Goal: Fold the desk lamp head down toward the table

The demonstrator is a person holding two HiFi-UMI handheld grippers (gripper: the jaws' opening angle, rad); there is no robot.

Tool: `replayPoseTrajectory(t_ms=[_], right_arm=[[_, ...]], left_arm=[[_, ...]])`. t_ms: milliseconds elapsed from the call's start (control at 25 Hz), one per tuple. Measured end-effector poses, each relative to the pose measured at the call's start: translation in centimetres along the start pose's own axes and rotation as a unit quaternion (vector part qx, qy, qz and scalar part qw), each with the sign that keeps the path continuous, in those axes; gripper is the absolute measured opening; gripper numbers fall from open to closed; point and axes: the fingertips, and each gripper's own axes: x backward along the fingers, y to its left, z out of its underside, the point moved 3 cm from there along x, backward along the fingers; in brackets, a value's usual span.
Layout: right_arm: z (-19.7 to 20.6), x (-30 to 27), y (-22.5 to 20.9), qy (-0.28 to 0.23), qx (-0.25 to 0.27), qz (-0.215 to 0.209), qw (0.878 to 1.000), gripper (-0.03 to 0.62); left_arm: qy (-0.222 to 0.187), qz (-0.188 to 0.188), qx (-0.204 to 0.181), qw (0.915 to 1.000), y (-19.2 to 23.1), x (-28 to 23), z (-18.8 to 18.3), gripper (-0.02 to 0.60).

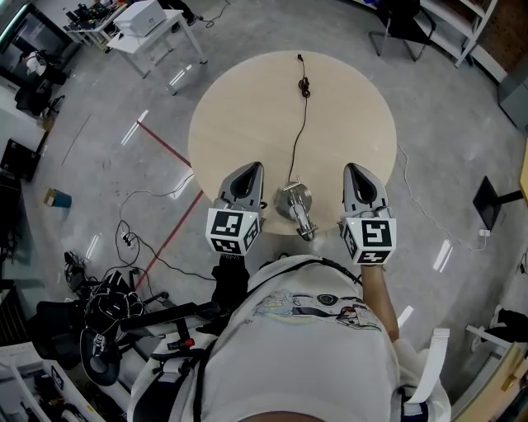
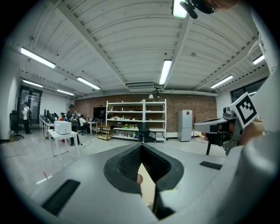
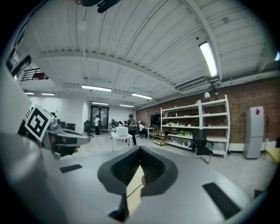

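Note:
A silver desk lamp (image 1: 295,206) lies folded low at the near edge of the round wooden table (image 1: 247,107), its round base beside a short metal head. Its black cord (image 1: 299,124) runs across the tabletop to the far side. My left gripper (image 1: 250,170) hovers just left of the lamp and my right gripper (image 1: 353,170) just right of it, both raised above the table and apart from the lamp. Along the left gripper (image 2: 141,148) and the right gripper (image 3: 140,149) I see the jaws meeting at their tips with nothing between them. Each view shows only room beyond, with a sliver of table below.
A white table (image 1: 153,25) with a printer stands at the far left, a black chair (image 1: 404,21) at the far right. Cables and gear (image 1: 115,305) crowd the floor at the near left. A red tape line (image 1: 169,148) crosses the floor. Shelving (image 2: 135,120) lines the brick wall.

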Motion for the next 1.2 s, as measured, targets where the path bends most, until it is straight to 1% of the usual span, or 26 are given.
replayPoseTrajectory(t_ms=[400, 680, 760, 960, 1040, 1200], right_arm=[[0.0, 0.2, 0.0, -0.012, -0.003, 0.009, 1.000, 0.006], [0.1, 0.1, 0.1, -0.012, -0.004, 0.006, 1.000, 0.006], [-0.2, 0.3, 0.0, -0.022, -0.004, 0.009, 1.000, 0.006], [-2.0, 1.2, -0.3, -0.082, 0.002, 0.025, 0.996, 0.006], [-2.0, 1.3, -0.5, -0.087, 0.003, 0.030, 0.996, 0.006], [-1.9, 1.3, -0.7, -0.087, 0.002, 0.032, 0.996, 0.006]], left_arm=[[-0.007, 0.000, -0.003, 1.0000, -0.2, 0.1, -0.1, 0.000], [-0.011, -0.008, -0.005, 0.9999, 0.1, 0.3, -0.4, 0.000], [-0.018, -0.013, -0.006, 0.9997, 0.3, 0.4, -0.6, 0.000], [-0.055, -0.027, -0.016, 0.9980, 0.5, 1.0, -1.8, 0.000], [-0.063, -0.030, -0.022, 0.9973, 0.5, 1.2, -2.0, 0.000], [-0.069, -0.032, -0.026, 0.9968, 0.5, 1.2, -2.3, 0.000]])
